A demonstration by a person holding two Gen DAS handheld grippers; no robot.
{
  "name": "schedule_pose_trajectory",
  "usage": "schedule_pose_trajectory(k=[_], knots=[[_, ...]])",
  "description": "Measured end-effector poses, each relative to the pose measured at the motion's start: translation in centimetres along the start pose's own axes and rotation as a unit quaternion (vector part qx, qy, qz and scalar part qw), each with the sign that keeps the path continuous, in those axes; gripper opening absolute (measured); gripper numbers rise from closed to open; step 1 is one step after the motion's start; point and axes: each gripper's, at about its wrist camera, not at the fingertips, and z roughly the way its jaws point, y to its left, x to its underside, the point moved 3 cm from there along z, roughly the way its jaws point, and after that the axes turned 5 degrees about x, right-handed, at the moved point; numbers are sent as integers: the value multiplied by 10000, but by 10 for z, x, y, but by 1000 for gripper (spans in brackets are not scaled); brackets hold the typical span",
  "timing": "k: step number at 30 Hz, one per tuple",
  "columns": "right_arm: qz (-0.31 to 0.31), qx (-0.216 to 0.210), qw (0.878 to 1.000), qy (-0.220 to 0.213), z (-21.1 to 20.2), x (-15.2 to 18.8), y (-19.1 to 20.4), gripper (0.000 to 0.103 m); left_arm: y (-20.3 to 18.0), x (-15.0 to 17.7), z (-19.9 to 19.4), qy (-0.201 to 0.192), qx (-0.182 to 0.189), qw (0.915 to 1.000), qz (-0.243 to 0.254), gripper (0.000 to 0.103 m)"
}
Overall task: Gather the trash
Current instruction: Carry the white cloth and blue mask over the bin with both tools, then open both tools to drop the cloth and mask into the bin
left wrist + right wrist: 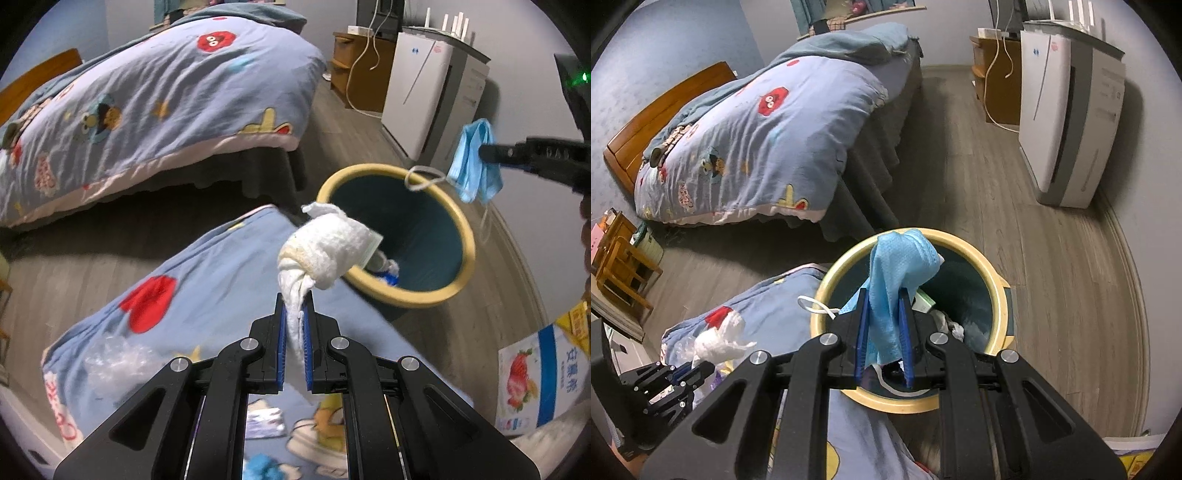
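- Carrying two pieces of trash toward one bin (999, 295), each gripper holds its own item so both can be dropped in a single approach.
- The left gripper (297, 314) is clamped on the tail of a wadded white tissue (325, 251); the wad stands clear of the pads, near the bin's near-left rim and, by judgement, not yet over the opening.
- The right gripper (884, 317) is clamped on a crumpled blue face mask (901, 266), pinched at its middle so the folds bunch above the jaws; a white ear loop (816, 306) trails to the left across the rim.
- In the right wrist view the mask sits over the bin's mouth; release there would likely land it inside.
- The bin stands on the wood floor (1052, 258), just beside the patterned blue quilt (207, 288), and already holds some litter.
- Clear crumpled plastic (110, 362) lies on the quilt, uncollected.
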Motion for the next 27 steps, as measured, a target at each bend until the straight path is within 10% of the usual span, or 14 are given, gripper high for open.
schedule_pose_trajectory(k=[22,27], knots=[[504,219,9957,747,62,16,-54,15,-75,-51,83,188,433,9989,12,9],[726,61,9957,580,58,11,-58,42,-76,-57,83,-8,370,9993,59,50]])
